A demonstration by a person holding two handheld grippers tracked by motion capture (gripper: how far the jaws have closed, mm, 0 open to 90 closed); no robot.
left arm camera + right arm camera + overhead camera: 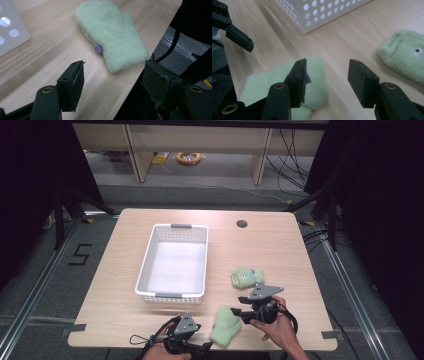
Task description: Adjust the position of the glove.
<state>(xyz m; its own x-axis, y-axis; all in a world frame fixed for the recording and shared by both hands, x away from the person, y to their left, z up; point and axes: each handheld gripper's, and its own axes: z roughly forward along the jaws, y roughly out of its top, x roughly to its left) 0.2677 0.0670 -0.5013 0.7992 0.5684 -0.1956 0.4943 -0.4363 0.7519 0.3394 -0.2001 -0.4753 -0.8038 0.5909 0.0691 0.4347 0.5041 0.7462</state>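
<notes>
Green mitten (225, 325) lies flat at the table's (125, 250) near edge, between the left gripper (205, 346) and right gripper (236, 311), both spread wide, grasping nothing. White basket (145, 265), left and farther, holds nothing; a second mitten (247, 276) lies right.

A pale green mitten (224, 326) bears a small purplish spot, perhaps a button. The second mitten (246, 276) is likewise green. White perforated basket (144, 268); light wood-grain worktop (265, 248); black tongs (327, 75).
</notes>
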